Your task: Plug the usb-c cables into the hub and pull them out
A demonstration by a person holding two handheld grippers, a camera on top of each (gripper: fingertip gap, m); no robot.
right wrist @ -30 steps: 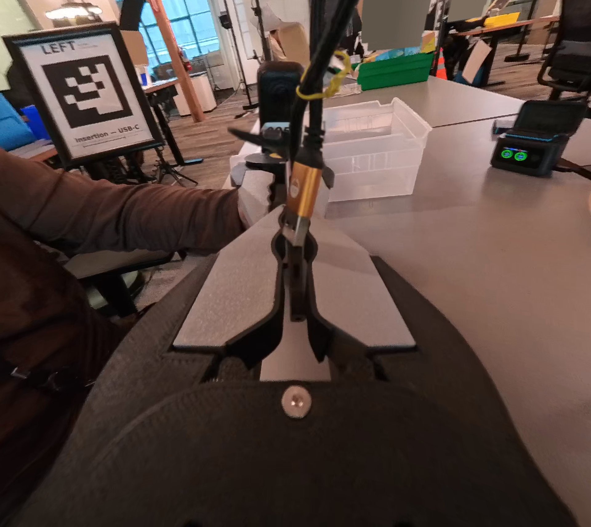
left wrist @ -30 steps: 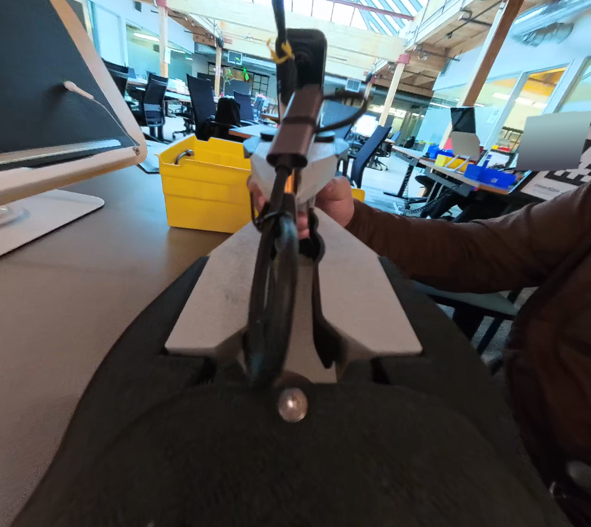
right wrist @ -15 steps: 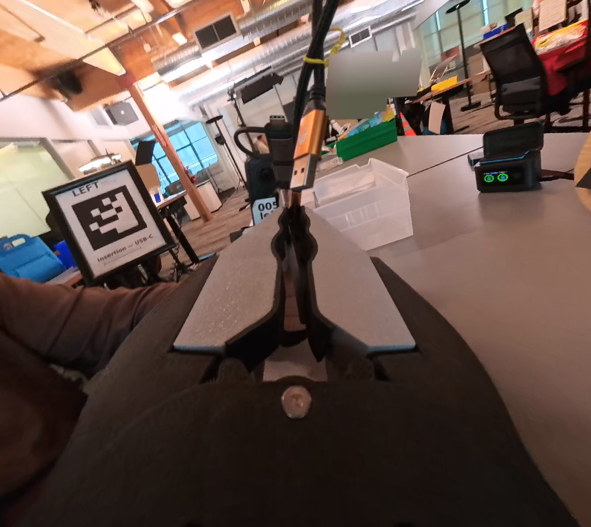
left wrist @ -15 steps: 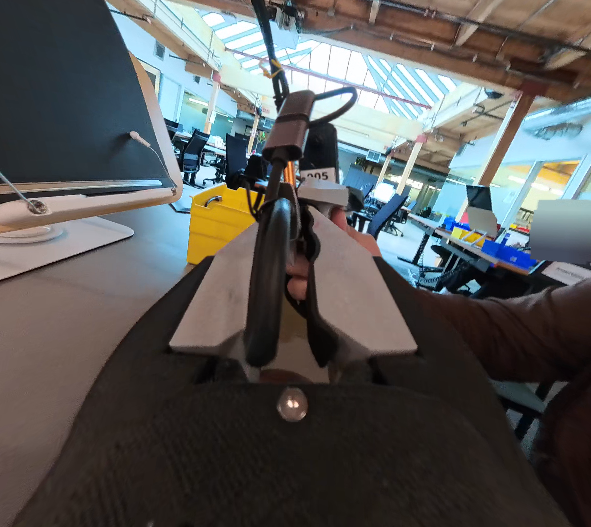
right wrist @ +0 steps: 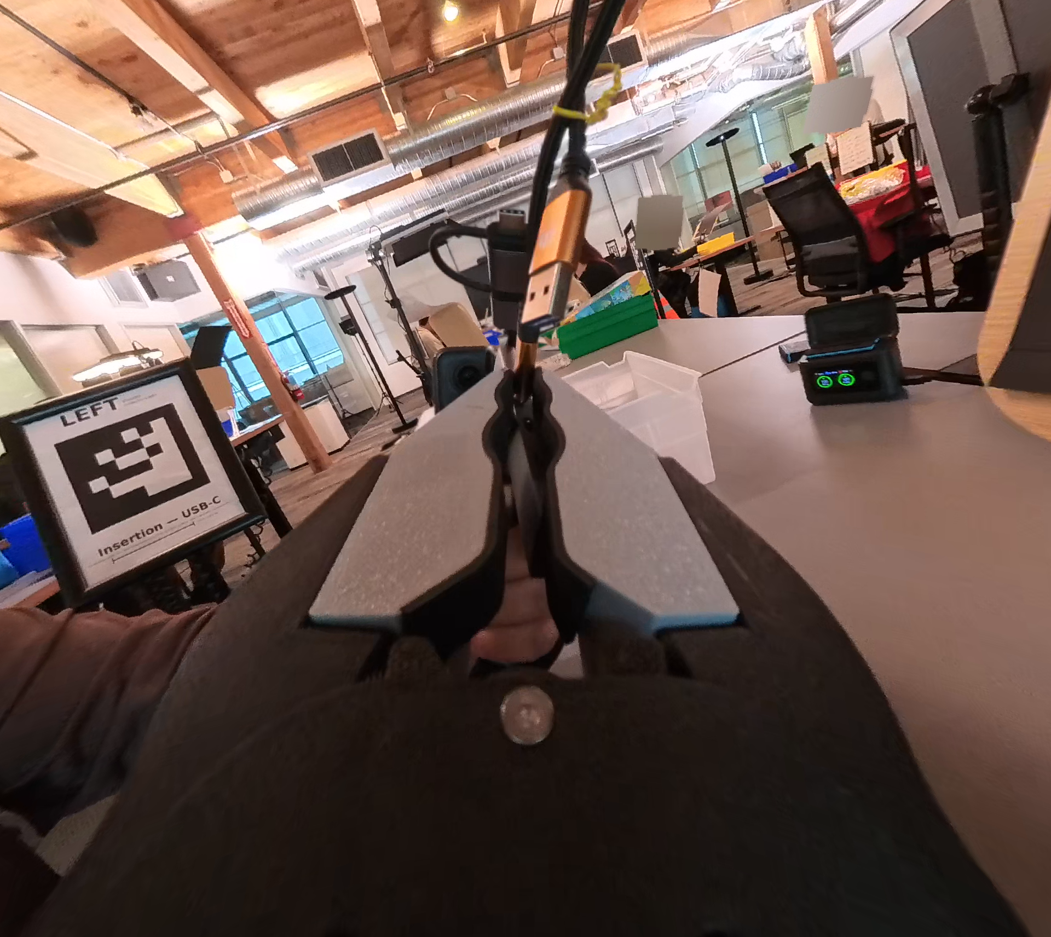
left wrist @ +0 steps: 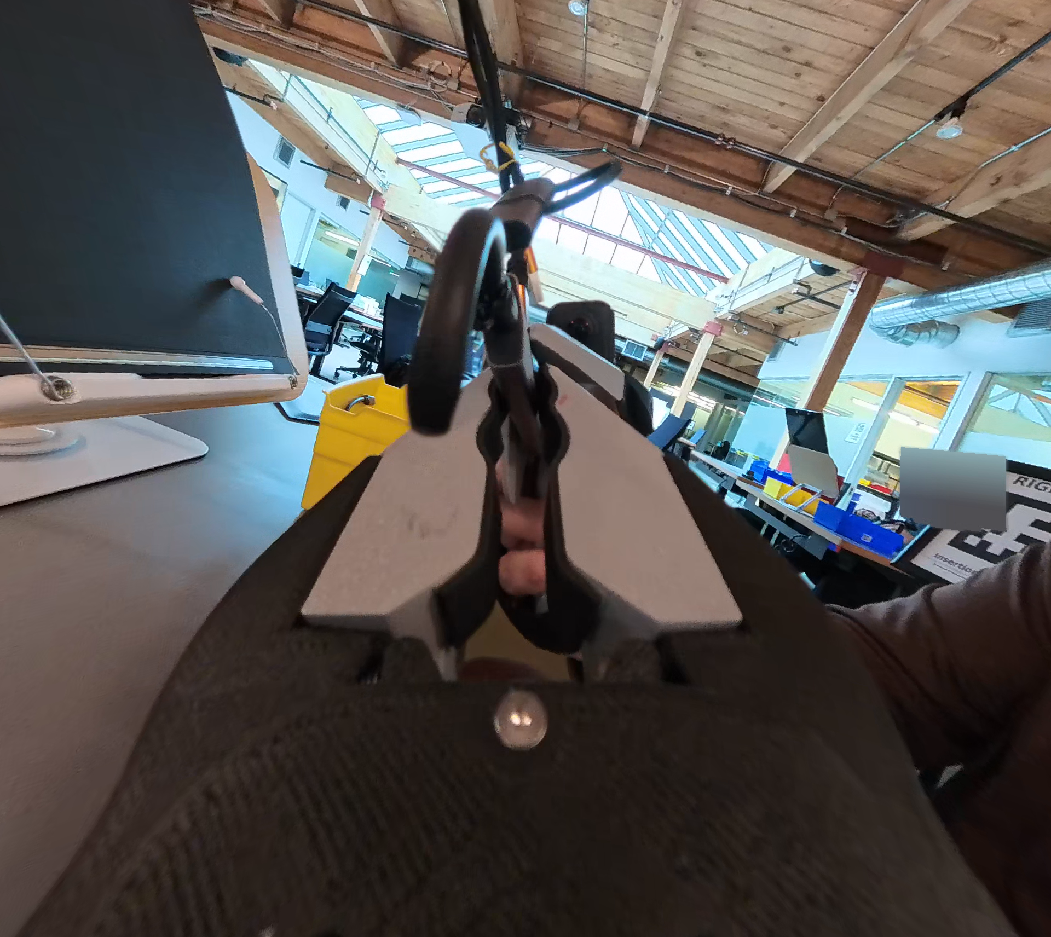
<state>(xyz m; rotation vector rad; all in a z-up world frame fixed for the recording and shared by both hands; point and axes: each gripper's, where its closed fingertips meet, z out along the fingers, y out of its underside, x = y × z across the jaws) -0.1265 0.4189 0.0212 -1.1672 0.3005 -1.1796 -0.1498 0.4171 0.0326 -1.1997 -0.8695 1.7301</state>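
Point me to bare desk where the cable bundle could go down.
Right wrist view: open grey tabletop between the clear plastic bin and the small black device. Left wrist view: bare desk between the monitor stand and the yellow bin. Crowded between the two grippers, where cables hang.

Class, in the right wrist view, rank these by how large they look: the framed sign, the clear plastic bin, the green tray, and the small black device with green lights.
1. Framed sign, though it stands nearest.
2. Clear plastic bin.
3. Black device and green tray: too alike to rank.
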